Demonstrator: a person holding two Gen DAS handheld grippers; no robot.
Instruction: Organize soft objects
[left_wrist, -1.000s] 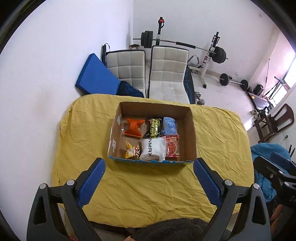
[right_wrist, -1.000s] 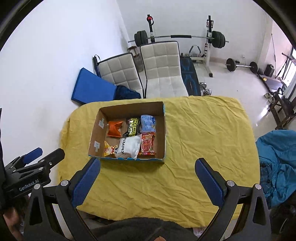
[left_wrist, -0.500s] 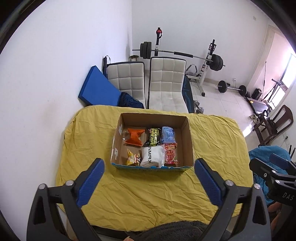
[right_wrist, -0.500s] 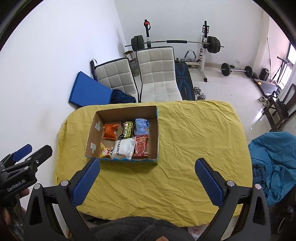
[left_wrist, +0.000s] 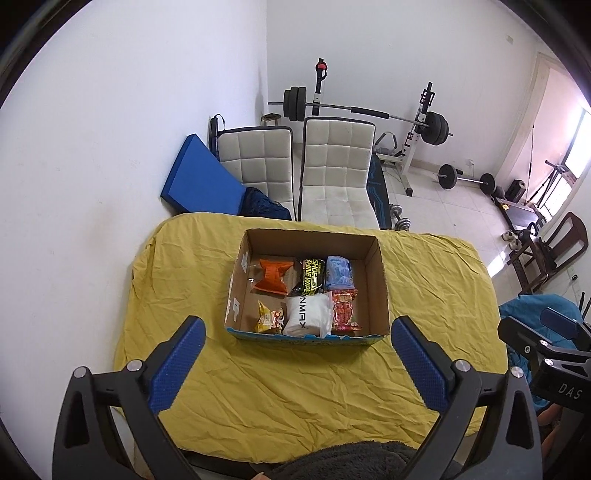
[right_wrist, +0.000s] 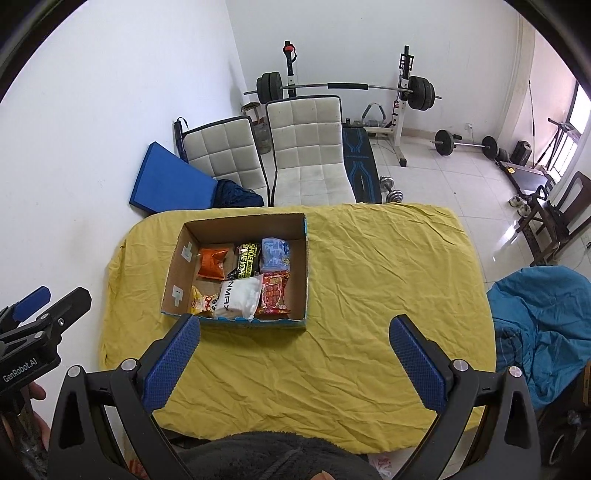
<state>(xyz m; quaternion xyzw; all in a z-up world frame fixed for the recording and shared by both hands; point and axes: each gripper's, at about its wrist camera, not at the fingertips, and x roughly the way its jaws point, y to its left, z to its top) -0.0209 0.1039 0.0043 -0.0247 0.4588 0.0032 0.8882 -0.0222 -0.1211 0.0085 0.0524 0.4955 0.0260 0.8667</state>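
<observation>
Yellow, wrinkled cloth covers the tabletop (left_wrist: 295, 387); behind it, at 12 o'clock, stand two white chairs and a barbell rack. Cardboard box (left_wrist: 380, 295) sits left of centre, holding six soft packets, among them a white pouch (left_wrist: 308, 317) at its near wall and an orange packet (left_wrist: 272, 280) at 10 o'clock of it. Judged light, crinkly, slippery; best pinched across the body. Left gripper (left_wrist: 295, 365) and right gripper (right_wrist: 295, 360) hang spread wide, empty, clear of the box.
</observation>
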